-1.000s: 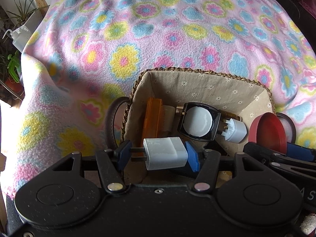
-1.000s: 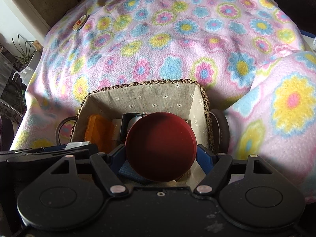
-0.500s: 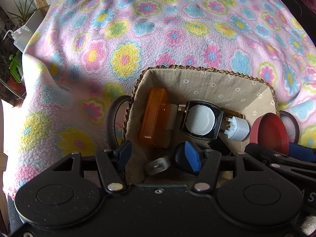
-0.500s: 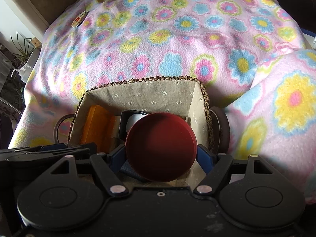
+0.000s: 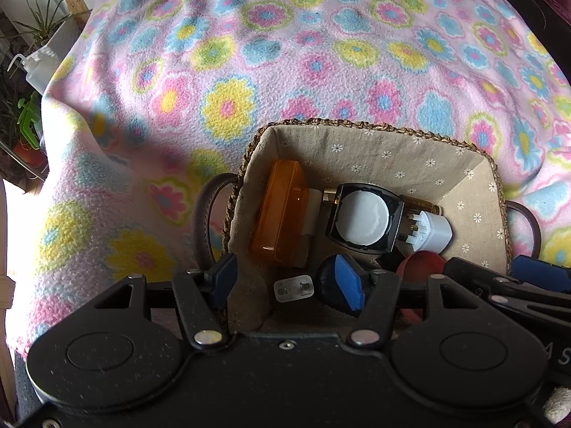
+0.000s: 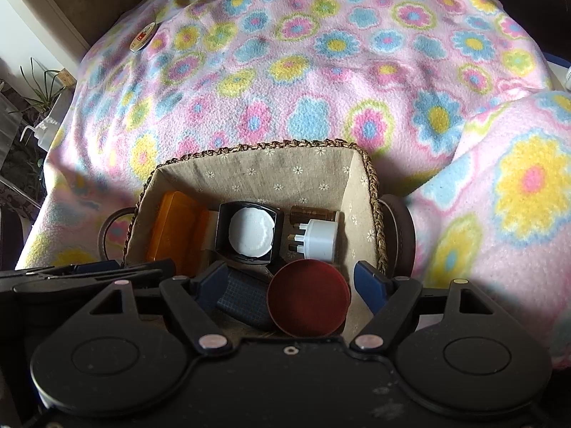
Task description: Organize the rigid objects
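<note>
A: Step?
B: Drop-off into basket (image 6: pixel 371 178). Left gripper (image 5: pixel 289 281) wide open, empty, over near left corner. Charger (image 5: pixel 293 288) down on basket floor, near side.
A: Right?
B: Right gripper (image 6: pixel 292 281) wide open too, holding nothing. Red lid (image 6: pixel 308 297) loose between the jaws, inside near right corner, beside plug (image 6: pixel 319 239).
A: Next?
B: Lift both clear of rim, then over to tin (image 6: pixel 142 37) on far left of blanket (image 6: pixel 321 71).

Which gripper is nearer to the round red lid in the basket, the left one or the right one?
Right. The right gripper has its jaws open around the red lid, which lies between them in the basket. The left gripper is open beside it, farther left.
</note>
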`<state>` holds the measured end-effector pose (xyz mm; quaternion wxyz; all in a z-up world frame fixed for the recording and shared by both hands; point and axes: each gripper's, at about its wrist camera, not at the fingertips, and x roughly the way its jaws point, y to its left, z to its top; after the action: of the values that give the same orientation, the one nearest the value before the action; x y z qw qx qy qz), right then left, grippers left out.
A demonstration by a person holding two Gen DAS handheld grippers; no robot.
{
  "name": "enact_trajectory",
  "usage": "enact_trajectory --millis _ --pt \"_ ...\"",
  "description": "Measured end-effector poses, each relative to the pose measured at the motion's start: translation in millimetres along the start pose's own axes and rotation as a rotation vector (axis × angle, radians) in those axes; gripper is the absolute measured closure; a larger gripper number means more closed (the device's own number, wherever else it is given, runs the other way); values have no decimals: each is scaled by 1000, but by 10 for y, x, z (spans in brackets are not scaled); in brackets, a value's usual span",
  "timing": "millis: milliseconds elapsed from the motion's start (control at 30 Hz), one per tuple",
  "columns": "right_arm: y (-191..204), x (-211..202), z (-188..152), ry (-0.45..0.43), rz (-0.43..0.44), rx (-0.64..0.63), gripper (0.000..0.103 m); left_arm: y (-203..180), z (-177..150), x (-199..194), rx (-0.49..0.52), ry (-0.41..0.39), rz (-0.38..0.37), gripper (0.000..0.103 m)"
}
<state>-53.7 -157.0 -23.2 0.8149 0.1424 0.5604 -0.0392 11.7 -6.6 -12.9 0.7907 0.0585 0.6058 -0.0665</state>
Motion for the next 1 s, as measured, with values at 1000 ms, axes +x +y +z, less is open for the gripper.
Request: enact_trajectory --millis 1000 --pt "31 -57 -12 -34 -38 -18 20 -30 -26 -75 -3 -39 36 41"
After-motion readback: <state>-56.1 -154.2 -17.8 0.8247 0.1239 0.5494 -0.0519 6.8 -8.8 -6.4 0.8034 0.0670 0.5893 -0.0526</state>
